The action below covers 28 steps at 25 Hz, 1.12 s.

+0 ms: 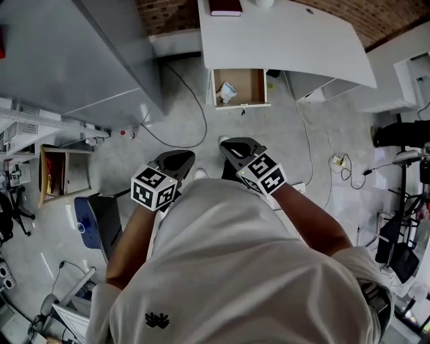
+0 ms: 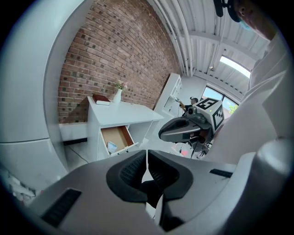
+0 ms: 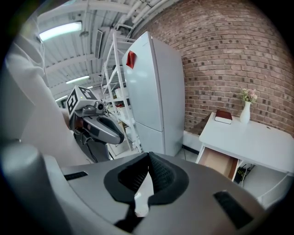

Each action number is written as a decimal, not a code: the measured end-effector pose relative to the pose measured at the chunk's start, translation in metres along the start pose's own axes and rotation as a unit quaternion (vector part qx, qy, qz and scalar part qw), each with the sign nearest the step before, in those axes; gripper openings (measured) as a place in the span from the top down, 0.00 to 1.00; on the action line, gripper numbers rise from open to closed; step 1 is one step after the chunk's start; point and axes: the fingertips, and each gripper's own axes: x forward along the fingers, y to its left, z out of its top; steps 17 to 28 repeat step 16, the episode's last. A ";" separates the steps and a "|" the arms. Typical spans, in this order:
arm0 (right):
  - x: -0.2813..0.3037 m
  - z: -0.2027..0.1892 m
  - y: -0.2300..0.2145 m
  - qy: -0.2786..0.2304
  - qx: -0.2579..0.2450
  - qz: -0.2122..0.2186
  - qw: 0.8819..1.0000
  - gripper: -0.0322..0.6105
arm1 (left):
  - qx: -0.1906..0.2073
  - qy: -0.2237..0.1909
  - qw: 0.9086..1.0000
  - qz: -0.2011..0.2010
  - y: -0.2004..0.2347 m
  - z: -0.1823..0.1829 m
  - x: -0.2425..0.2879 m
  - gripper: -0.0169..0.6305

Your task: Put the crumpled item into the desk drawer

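Drawer (image 1: 252,84) open, front approach free; cable (image 1: 203,117) lies left; fridge (image 1: 74,54) further left, prob. no hindrance.

Head view looks steeply down over the person's shoulders. Both gripper views face the desk (image 1: 289,40) from well back; all three share its open drawer (image 1: 254,86).

There are two grippers, the left gripper (image 1: 180,158) and the right gripper (image 1: 236,145), side by side in the middle of the head view. At the top centre stands one white desk (image 1: 289,40) with one open drawer (image 1: 254,84), which holds one crumpled item (image 1: 228,91); on the desk top are one red book (image 1: 225,7) and one white vase (image 3: 247,111), the vase showing at the right of the right gripper view. One grey fridge (image 1: 67,54) fills the upper left, and one person in a white shirt (image 1: 235,269) fills the bottom.
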 end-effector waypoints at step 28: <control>-0.001 -0.004 -0.087 0.023 0.006 0.023 0.999 0.91 | -0.001 0.014 1.000 0.009 0.011 0.052 0.070 0.93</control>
